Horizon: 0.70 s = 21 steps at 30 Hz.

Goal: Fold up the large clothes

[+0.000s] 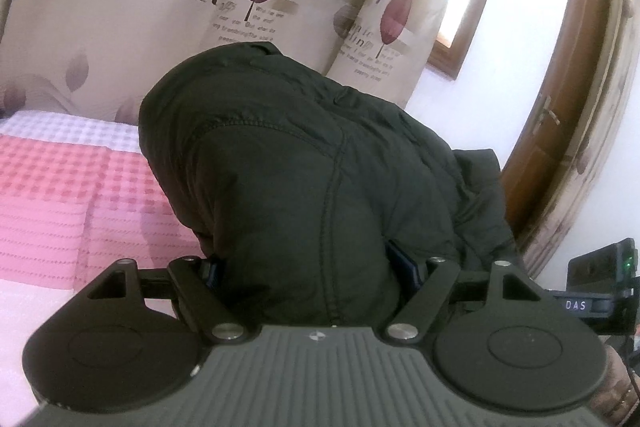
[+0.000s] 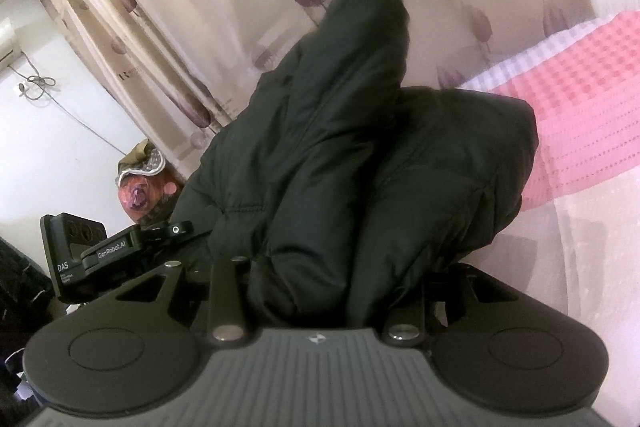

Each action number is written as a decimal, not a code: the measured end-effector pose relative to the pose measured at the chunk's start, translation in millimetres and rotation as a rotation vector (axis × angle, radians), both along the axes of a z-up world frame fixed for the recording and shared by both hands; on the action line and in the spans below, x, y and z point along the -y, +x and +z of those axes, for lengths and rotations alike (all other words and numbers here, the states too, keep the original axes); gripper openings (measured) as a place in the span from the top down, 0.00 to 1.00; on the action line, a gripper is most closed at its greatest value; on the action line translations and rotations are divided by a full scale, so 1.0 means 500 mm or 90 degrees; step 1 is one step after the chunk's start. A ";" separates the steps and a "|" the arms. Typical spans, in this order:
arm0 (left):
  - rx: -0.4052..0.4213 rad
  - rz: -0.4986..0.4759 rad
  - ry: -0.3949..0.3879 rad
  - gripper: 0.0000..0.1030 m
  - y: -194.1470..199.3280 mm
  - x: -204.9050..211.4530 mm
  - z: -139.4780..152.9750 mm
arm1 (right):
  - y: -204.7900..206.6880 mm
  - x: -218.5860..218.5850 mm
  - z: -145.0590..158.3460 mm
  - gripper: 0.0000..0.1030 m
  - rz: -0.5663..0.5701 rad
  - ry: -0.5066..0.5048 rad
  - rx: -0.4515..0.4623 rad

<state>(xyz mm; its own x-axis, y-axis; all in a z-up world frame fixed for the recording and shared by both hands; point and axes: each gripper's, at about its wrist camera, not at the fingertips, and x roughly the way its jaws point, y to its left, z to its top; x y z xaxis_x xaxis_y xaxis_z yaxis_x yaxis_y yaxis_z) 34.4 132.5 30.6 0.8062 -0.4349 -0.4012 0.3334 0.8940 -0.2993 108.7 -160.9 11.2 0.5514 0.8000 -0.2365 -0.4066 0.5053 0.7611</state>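
Note:
A dark green padded jacket (image 1: pixel 304 163) fills the middle of the left wrist view, bunched and lifted above the bed. My left gripper (image 1: pixel 312 267) is shut on a thick fold of it; the blue pads (image 1: pixel 402 261) press its sides. In the right wrist view the same jacket (image 2: pixel 360 147) rises in two puffy folds in front of the camera. My right gripper (image 2: pixel 332 275) is shut on its lower part; the fingertips are hidden in the cloth. The left gripper's body (image 2: pixel 100 251) shows at the left of that view, close beside the right one.
A pink and white checked bedspread (image 1: pixel 60 195) covers the bed below, and it shows at the right in the right wrist view (image 2: pixel 592 99). A beige curtain with leaf prints (image 1: pixel 160 7) hangs behind. A wooden door (image 1: pixel 560 107) stands at the right.

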 end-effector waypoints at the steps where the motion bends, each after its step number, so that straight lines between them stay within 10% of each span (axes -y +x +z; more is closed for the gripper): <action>1: -0.001 0.001 0.002 0.27 0.001 -0.001 -0.002 | 0.005 -0.001 0.000 0.60 0.000 0.000 -0.003; 14: -0.031 0.024 0.010 0.26 0.026 -0.023 -0.071 | 0.030 -0.019 -0.057 0.60 0.005 -0.019 -0.041; 21: -0.035 0.053 0.023 0.10 0.022 -0.042 -0.106 | 0.030 -0.026 -0.089 0.55 0.007 -0.047 -0.042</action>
<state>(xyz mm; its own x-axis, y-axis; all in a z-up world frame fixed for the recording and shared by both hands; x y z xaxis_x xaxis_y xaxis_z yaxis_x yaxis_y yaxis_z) 45.4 153.3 -22.6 0.8154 -0.3519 -0.4597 0.2412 0.9284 -0.2828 123.9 -148.1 -33.5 0.5238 0.7850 -0.3308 -0.3628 0.5570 0.7471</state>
